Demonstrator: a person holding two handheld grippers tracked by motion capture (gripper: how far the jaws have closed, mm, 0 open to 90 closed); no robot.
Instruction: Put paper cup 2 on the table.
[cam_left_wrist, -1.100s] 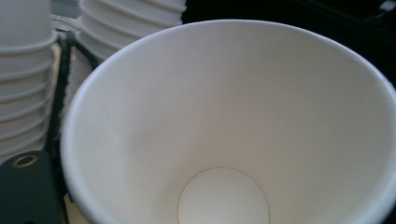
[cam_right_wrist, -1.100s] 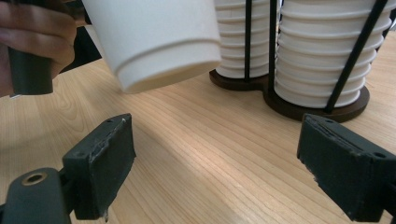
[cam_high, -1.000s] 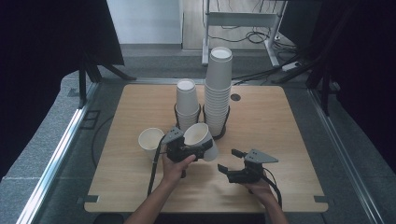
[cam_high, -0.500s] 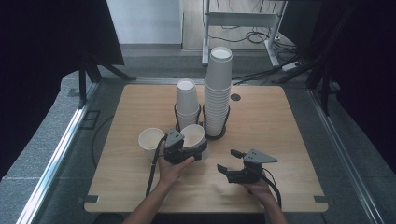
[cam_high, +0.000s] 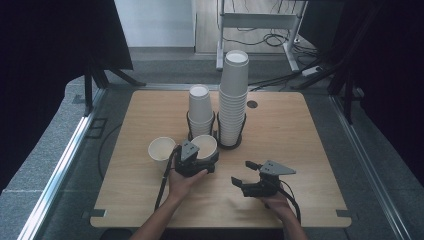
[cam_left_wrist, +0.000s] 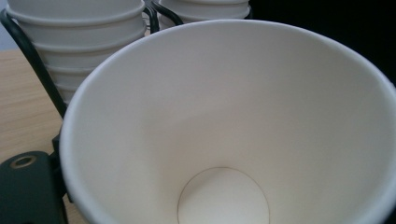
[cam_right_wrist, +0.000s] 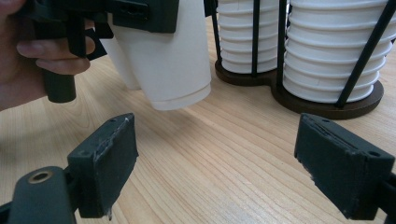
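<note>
My left gripper (cam_high: 200, 156) is shut on a white paper cup (cam_high: 205, 145), mouth up and tilted. In the left gripper view the cup's inside (cam_left_wrist: 224, 140) looms close. In the right gripper view this cup (cam_right_wrist: 163, 56) hangs just above the wood. A second loose cup (cam_high: 160, 149) stands to its left. Behind are a short cup stack (cam_high: 201, 107) and a tall cup stack (cam_high: 234, 95), each in a black wire holder. My right gripper (cam_high: 245, 181) rests low at the front right, open with nothing between its fingers (cam_right_wrist: 105, 165).
The wooden table (cam_high: 300, 135) has free surface on its right half and along the front edge. A round cable hole (cam_high: 252, 104) lies behind the tall stack. Grey floor and a metal rail (cam_high: 65, 150) run along the left side.
The left gripper and its cup have shifted slightly left, toward the loose cup, and the cup sits a little more upright. The right gripper has stayed in place.
</note>
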